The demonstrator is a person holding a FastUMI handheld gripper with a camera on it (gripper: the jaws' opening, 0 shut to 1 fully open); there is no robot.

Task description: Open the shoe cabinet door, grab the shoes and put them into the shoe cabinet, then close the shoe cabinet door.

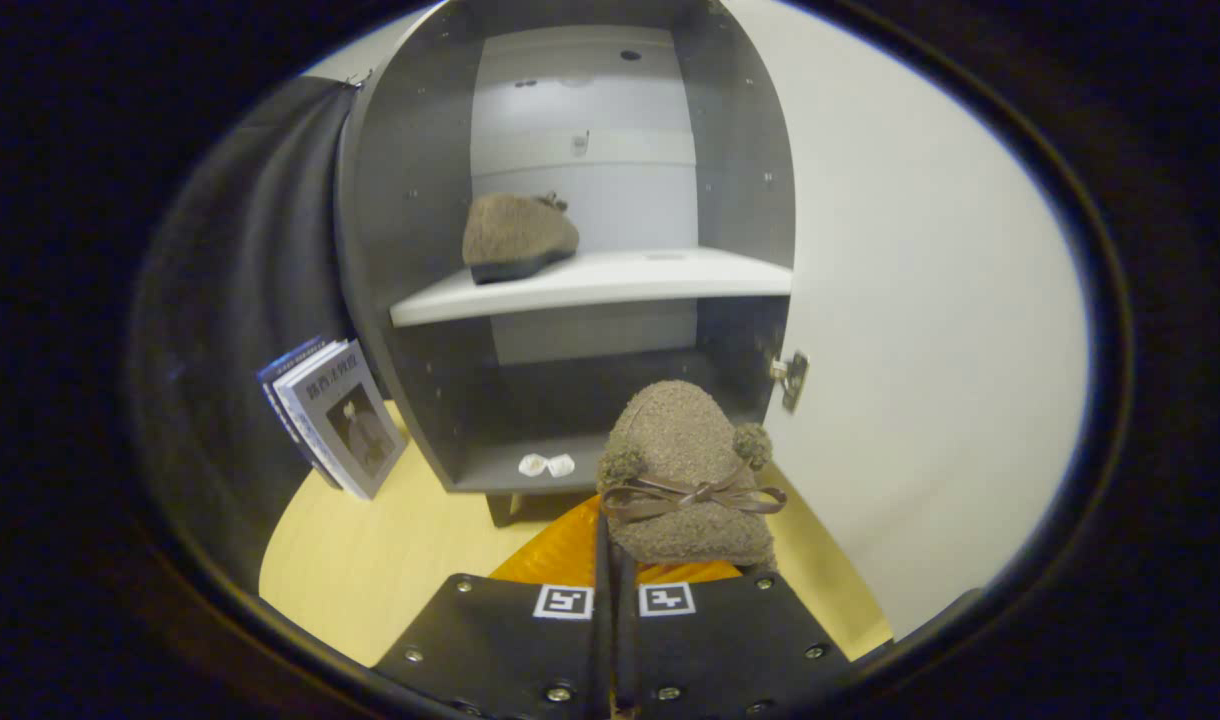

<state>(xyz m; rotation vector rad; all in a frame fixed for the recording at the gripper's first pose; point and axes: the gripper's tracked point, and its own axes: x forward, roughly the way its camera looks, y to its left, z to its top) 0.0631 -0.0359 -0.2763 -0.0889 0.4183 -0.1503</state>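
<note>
A brown fuzzy shoe (685, 470) with a ribbon bow and two pompoms hangs just ahead of my fingers, toe pointing at the cabinet. My gripper (615, 565) is shut on its heel edge, jaws almost together. The grey shoe cabinet (410, 330) stands open straight ahead. Its white door (920, 330) is swung out to the right, with a hinge (792, 378) at its edge. A second matching brown shoe (518, 238) rests on the left part of the white middle shelf (650, 280). The held shoe is level with the dark lower compartment.
Several books (338, 415) lean against the black cloth left of the cabinet. Two small white packets (547, 465) lie on the bottom shelf near its front edge. An orange mat (560, 550) lies on the pale wooden floor (370, 560) under the shoe.
</note>
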